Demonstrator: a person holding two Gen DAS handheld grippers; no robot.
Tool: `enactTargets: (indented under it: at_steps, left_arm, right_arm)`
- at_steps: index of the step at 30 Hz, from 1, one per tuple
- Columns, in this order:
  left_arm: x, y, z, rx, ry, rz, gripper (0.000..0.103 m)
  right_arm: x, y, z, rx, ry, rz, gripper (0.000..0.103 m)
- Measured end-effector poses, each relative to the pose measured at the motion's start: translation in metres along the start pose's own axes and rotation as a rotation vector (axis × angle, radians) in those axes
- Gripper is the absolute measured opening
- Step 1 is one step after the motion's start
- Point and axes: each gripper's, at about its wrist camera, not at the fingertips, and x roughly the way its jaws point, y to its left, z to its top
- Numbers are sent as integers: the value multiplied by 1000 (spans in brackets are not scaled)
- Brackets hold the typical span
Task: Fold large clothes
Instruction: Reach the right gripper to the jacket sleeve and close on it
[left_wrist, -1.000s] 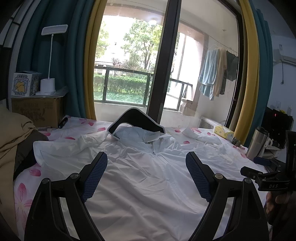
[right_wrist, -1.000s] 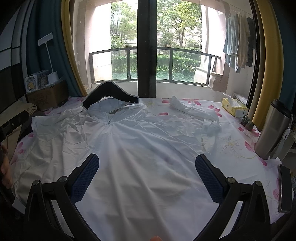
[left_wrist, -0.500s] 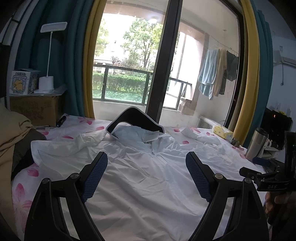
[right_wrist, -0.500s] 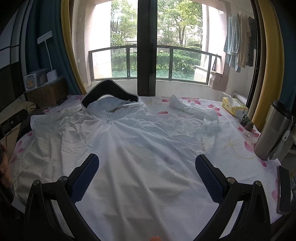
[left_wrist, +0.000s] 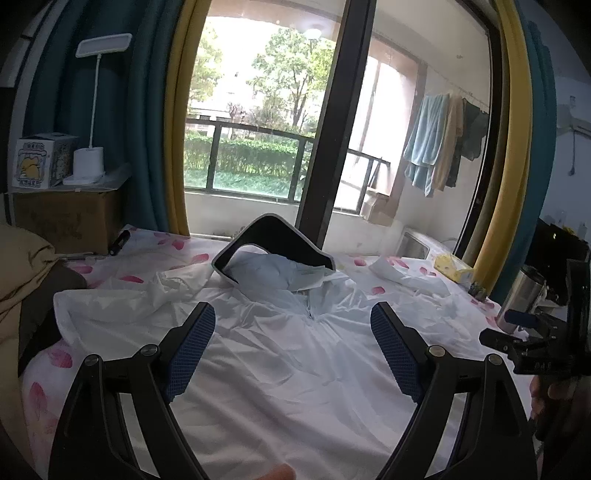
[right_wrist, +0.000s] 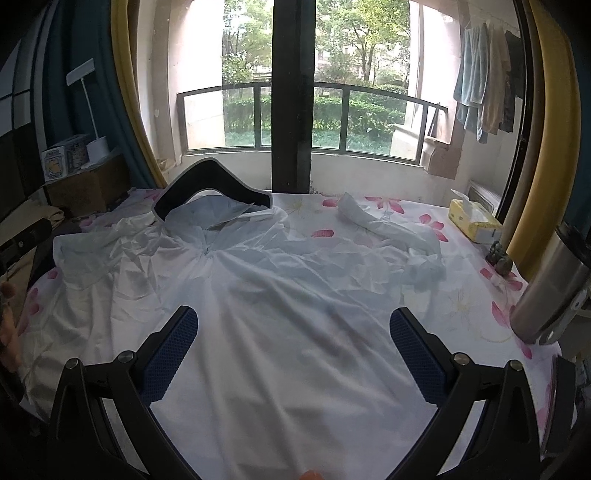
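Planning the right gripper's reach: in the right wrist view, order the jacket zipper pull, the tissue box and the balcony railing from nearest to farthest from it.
From the right gripper:
1. Zipper pull, ahead, left of centre.
2. Tissue box, far right of the bed.
3. Balcony railing, outside the window.

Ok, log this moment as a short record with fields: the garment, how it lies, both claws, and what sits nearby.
garment: white hooded jacket, zipped
lay: spread flat, front up, on the floral sheet; hood toward the window
sleeves: both spread out sideways, crumpled
left claw: open, above the jacket, holding nothing
right claw: open, above the jacket, holding nothing
nearby: steel flask and tissue box on the right
folding: not yet begun
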Motion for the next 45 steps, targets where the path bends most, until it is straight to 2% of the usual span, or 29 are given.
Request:
enactTargets:
  at_steps: [8, 13, 22, 23, 25, 33, 36, 39, 42, 45]
  left_arm:
    - [38, -7, 12, -11, 62, -13, 89]
    - [66, -8, 19, -42, 98, 19, 89]
    - [114, -8, 26, -15, 155, 40, 89]
    - [120, -7, 26, -16, 160, 43, 89]
    - [131, -4, 27, -17, 178, 44, 89]
    - [173, 1, 22, -32, 237, 66, 88]
    - [186, 8, 20, -60, 244, 78, 88]
    - [196, 13, 18, -76, 257, 88, 88]
    - [204, 17, 16, -80, 278, 100, 88]
    - [209, 21, 12, -81, 292, 117, 88]
  right_arm:
    - [23, -26, 25, -36, 23, -17, 103]
    - [41, -46, 39, -64, 30, -22, 103]
    - [89, -87, 69, -101, 64, -24, 101]
    - [94, -90, 72, -106, 67, -24, 100]
    - [106, -99, 77, -106, 84, -15, 90]
    - [156, -122, 95, -135, 151, -2, 79]
    - [176, -127, 102, -159, 174, -5, 71]
    - [194, -131, 106, -184, 189, 1, 70]
    - [224, -134, 107, -196, 240, 17, 70]
    - [247, -133, 109, -224, 265, 28, 65]
